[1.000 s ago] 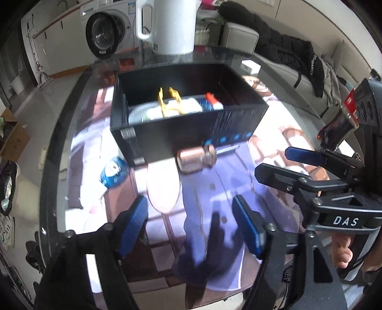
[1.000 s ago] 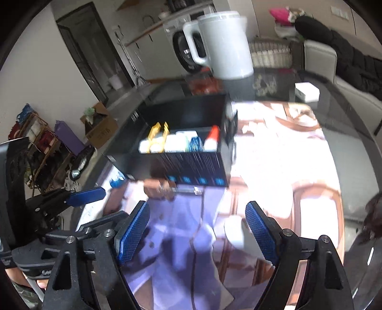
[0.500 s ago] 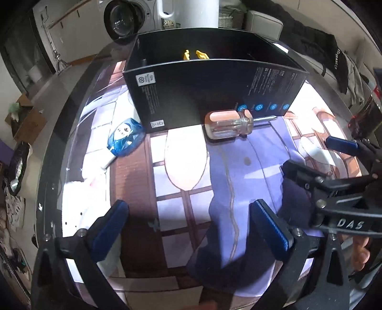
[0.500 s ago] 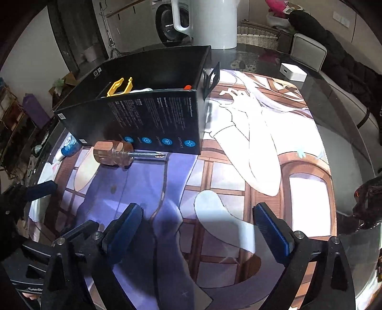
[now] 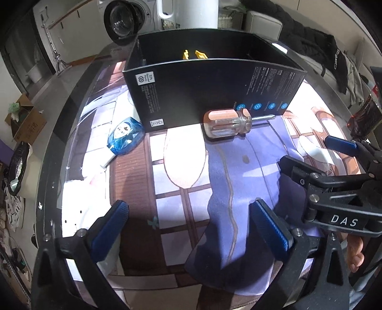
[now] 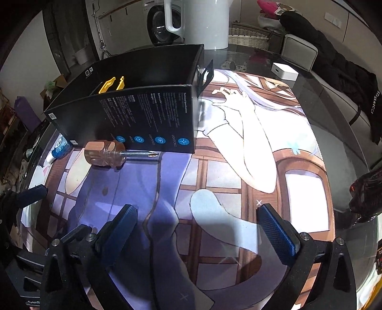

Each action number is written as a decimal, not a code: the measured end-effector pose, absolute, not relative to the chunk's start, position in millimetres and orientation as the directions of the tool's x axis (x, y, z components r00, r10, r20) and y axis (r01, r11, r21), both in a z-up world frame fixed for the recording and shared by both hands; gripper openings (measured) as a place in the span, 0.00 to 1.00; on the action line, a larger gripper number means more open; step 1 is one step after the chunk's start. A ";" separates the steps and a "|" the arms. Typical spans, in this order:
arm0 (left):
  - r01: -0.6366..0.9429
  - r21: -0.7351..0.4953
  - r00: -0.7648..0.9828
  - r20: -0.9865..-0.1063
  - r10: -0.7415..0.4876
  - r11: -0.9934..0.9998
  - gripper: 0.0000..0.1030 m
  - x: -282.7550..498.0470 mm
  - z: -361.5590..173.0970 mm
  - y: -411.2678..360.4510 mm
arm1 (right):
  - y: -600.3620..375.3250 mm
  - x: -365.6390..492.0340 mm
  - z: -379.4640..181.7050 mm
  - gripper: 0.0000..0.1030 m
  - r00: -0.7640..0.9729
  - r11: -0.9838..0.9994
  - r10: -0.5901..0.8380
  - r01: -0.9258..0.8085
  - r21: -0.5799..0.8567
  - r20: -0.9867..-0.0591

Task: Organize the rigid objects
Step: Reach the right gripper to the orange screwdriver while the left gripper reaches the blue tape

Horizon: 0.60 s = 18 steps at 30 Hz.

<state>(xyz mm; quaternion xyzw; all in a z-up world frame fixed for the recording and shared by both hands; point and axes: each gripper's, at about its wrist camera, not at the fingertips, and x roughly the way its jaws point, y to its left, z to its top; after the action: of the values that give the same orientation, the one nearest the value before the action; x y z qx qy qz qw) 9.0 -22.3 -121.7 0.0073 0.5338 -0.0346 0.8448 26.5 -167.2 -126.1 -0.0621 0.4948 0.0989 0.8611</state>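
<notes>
A screwdriver with a clear orange handle [image 5: 226, 122] lies on the printed mat against the front wall of a black box [image 5: 214, 83]; it also shows in the right wrist view [image 6: 105, 153]. A yellow item [image 5: 193, 54] pokes up inside the box. A blue tape dispenser [image 5: 125, 135] lies left of the box. My left gripper [image 5: 191, 224] is open and empty, low over the mat, in front of the screwdriver. My right gripper [image 6: 198, 229] is open and empty, to the right of the screwdriver.
A white jug [image 6: 203, 21] stands behind the box. A small white box [image 6: 285, 71] sits at the far right of the glass table. A dark glossy packet [image 6: 365, 198] lies at the right edge. The table rim [image 5: 59, 133] curves at the left.
Both grippers have dropped low and drawn back from the box, so its inside is mostly hidden. The jaws have opened wider. The screwdriver has stayed put.
</notes>
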 end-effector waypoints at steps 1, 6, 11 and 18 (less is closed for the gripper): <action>0.067 -0.028 0.419 -0.907 -0.053 0.997 1.00 10.5 -121.4 -22.1 | -167.2 26.9 -126.3 0.99 0.493 0.972 0.110 -0.236 -0.010 -0.863; 0.147 -0.034 0.364 -0.927 -0.086 0.989 0.99 14.6 -119.1 -23.4 | -167.1 26.9 -125.9 0.99 0.498 0.968 0.124 -0.251 -0.006 -0.858; 0.199 -0.025 0.410 -0.906 -0.107 0.980 0.98 13.1 -99.5 -26.8 | -166.3 29.0 -122.5 1.00 0.472 0.952 0.185 -0.302 0.039 -0.862; 0.149 -0.035 0.440 -0.893 -0.098 0.988 0.98 22.3 -80.2 2.4 | -159.8 34.7 -101.3 0.99 0.457 0.919 0.301 -0.372 0.128 -0.837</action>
<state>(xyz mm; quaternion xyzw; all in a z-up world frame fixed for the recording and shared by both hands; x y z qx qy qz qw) 22.3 2.4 -80.2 0.0241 0.5241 -0.0727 0.8482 34.7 -159.8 -101.3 -0.0364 0.4825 0.1974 0.8526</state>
